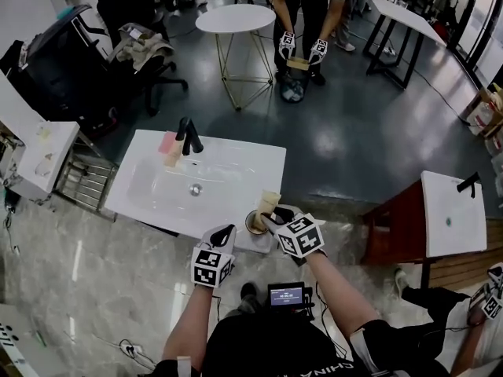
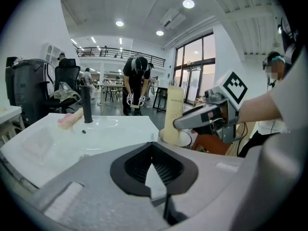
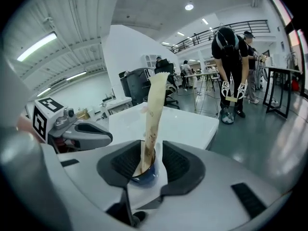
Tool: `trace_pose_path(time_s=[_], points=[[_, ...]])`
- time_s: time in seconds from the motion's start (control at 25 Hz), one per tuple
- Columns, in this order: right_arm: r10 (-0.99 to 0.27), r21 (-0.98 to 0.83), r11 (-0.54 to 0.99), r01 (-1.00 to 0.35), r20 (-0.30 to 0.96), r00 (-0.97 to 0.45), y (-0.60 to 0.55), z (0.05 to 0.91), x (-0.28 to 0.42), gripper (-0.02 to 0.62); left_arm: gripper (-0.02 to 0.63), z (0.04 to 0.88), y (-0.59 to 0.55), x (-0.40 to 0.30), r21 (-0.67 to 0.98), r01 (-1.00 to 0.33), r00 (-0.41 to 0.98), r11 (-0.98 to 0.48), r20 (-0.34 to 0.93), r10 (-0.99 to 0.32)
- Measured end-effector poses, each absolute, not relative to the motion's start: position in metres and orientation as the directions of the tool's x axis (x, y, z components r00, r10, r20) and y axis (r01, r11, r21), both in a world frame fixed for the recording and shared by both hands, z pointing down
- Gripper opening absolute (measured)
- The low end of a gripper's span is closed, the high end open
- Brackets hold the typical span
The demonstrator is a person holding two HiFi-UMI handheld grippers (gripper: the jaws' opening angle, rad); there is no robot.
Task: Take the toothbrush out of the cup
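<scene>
Because the tall toothbrush (image 3: 153, 107), in its pale paper sleeve, stands loose in the small blue cup (image 3: 146, 176) at the near right corner of the white sink counter (image 1: 236, 157), I judge the main risk to be the cup coming along or tipping. A pinch set too low would catch the rim, and a slanted pull would drag the light cup towards the counter edge just beside it. The soft sleeve could also slip through the pads if I squeeze weakly. My right gripper (image 3: 153, 147) has its jaws partly apart, a narrow gap, straddling the toothbrush just above the cup. The sleeve sits close against the left pad, and I do not think both pads press it yet. Nothing is lifted; the toothbrush is fully in the cup. My left gripper (image 2: 152, 147) hovers near, to the left of the cup, its jaws together on nothing, touching neither cup nor counter as far as I can tell.
</scene>
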State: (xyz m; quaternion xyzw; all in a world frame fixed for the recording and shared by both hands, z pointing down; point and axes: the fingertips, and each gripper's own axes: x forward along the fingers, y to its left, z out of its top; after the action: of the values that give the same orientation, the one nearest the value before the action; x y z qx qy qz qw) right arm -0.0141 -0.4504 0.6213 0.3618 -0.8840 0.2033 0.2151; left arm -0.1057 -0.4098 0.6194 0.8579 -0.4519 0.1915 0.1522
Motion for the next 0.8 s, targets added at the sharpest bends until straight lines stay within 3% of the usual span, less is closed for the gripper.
trace_pose_path(time_s=[0.28,0.8], points=[[-0.572,-0.165,0.667,-0.726,0.511,-0.642,-0.448,0.619,-0.021,0.06,0.009,0.636,-0.399,-0.114,0.111,-0.848,0.501,-0.519,0.491,-0.713],[-0.595,-0.177,0.675,-0.716,0.443,-0.671,-0.439,0.579,-0.025,0.04,0.009,0.614,-0.4,-0.102,0.09,-0.829,0.529,-0.552,0.446,-0.722]])
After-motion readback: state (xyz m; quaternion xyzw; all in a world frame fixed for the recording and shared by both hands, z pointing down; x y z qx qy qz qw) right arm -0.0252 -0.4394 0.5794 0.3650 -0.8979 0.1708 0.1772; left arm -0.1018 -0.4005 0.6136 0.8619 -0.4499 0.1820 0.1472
